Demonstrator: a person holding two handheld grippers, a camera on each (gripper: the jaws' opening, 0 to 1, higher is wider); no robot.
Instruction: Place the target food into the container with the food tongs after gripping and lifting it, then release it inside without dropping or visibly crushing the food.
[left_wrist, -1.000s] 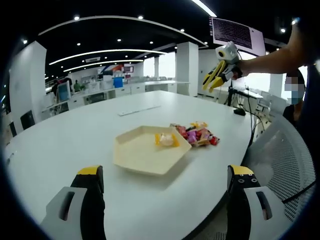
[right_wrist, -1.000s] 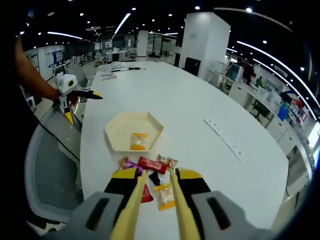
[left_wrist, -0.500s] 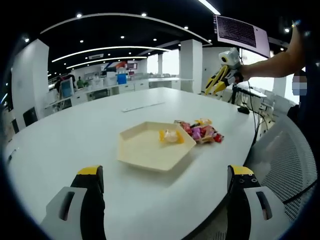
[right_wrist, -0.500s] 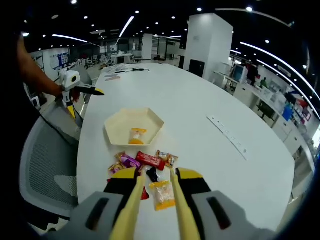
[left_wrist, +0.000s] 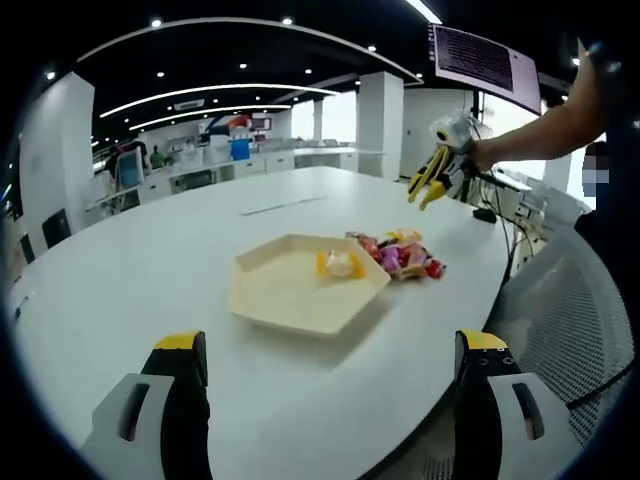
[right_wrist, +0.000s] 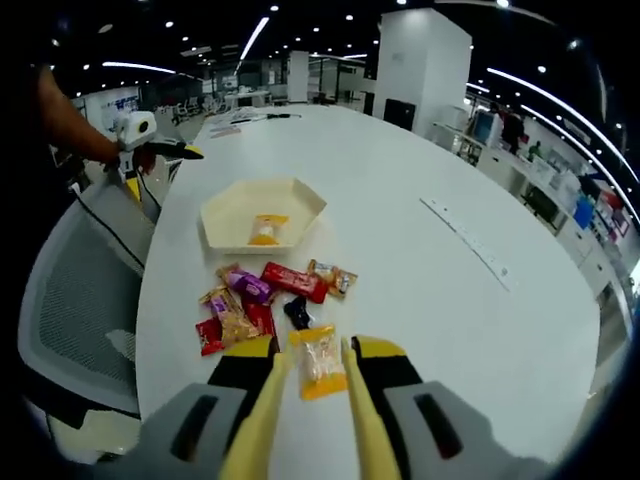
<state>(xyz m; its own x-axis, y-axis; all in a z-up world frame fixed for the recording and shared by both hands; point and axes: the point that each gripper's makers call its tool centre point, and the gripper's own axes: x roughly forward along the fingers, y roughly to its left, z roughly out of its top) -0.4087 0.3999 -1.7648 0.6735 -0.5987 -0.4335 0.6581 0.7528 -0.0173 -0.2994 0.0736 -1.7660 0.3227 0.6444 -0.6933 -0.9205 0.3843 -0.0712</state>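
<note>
One wrapped sweet (right_wrist: 266, 231) lies in the hexagonal tray (right_wrist: 262, 209) on the white worktop (right_wrist: 420, 270). We see the loose candy pile (right_wrist: 262, 300) just at 6 o'clock of the tray in the right gripper view. The right claw (right_wrist: 308, 420) carries yellow food tongs (right_wrist: 262, 425), tips a little apart, flanking a yellow-wrapped snack (right_wrist: 318, 362); we cannot tell if they touch it. The left claw (left_wrist: 325, 350) stands wide apart, holding nothing.
</note>
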